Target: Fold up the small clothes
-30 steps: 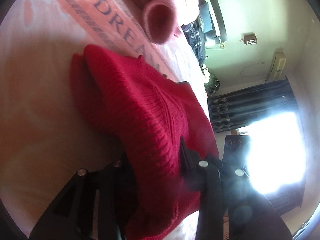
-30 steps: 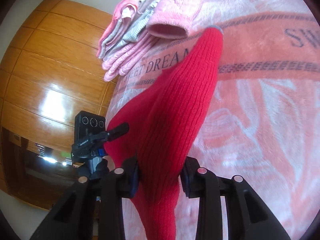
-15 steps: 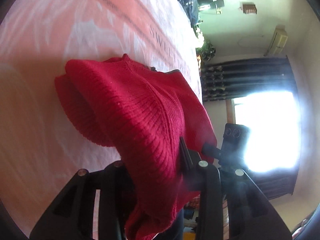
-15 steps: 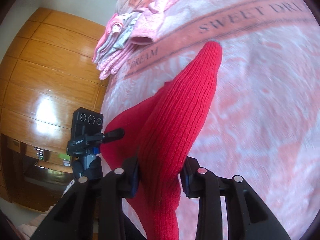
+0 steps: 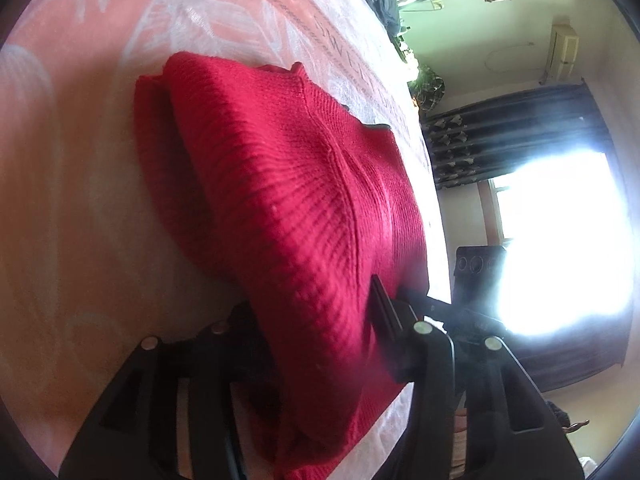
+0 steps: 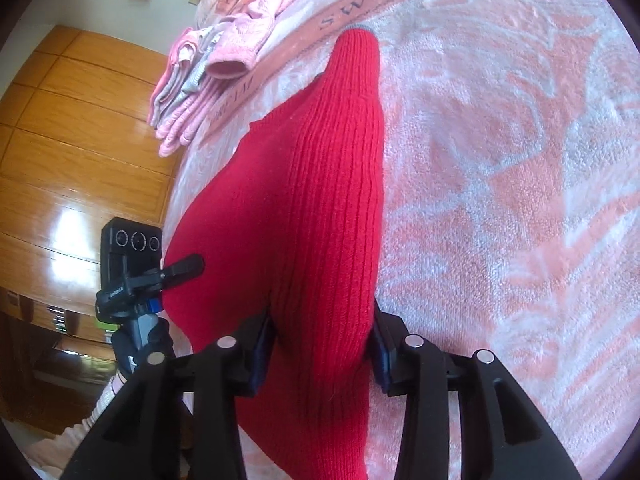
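A small red knit sweater (image 5: pixel 280 200) lies bunched on the pink blanket (image 5: pixel 80 200), its near edge pinched by my left gripper (image 5: pixel 316 316), which is shut on the thick fold. In the right wrist view the same red sweater (image 6: pixel 312 208) stretches away from me, ending in a ribbed sleeve cuff with a grey rim (image 6: pixel 358 36). My right gripper (image 6: pixel 322 340) is shut on its near end, cloth filling the gap between the blue-padded fingers (image 6: pixel 262 344). The cloth hides the fingertips of both grippers.
A stack of folded pink and grey clothes (image 6: pixel 208 76) sits at the far left of the blanket (image 6: pixel 500 200). A black camera on a tripod (image 6: pixel 132 264) stands beside the bed, before a wooden wardrobe (image 6: pixel 80 128). Dark curtains and a bright window (image 5: pixel 560 240) lie beyond.
Both grippers carried the sweater across the blanket, away from the pink stack, lifted it, and now lower it. The grip on the cloth has held throughout.
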`<move>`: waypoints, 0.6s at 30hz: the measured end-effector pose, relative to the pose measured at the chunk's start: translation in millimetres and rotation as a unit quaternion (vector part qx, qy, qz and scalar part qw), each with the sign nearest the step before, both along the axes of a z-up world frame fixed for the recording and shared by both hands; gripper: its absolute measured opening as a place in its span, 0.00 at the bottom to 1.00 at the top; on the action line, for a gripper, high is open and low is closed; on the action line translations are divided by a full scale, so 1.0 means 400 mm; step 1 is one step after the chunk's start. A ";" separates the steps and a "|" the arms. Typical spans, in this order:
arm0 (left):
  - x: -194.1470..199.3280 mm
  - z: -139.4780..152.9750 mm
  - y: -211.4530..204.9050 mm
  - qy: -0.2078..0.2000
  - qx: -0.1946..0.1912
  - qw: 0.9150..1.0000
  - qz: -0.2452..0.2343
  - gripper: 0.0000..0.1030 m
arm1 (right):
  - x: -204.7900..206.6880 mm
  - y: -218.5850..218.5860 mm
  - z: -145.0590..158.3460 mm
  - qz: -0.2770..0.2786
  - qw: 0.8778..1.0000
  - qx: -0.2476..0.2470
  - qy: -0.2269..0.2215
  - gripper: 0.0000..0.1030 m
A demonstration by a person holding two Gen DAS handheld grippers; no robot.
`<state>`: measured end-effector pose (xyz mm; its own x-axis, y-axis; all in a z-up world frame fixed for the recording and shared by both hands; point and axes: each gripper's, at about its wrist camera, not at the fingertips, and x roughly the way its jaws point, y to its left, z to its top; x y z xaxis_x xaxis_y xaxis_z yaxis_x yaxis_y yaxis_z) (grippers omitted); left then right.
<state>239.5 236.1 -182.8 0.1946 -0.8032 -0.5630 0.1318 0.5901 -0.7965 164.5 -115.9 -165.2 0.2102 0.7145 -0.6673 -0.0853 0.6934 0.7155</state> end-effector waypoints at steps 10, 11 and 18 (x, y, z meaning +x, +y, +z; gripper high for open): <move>-0.144 0.035 0.014 -0.059 0.057 0.997 0.011 0.69 | -0.134 -0.004 0.030 0.022 1.000 -0.004 -0.006 0.54; -0.173 0.012 0.007 -0.043 0.068 0.997 0.007 0.71 | -0.140 0.000 0.027 0.022 1.000 -0.002 -0.003 0.54; -0.214 0.016 -0.032 -0.083 0.110 0.990 -0.007 0.79 | -0.163 -0.003 0.000 0.019 1.000 0.010 -0.003 0.51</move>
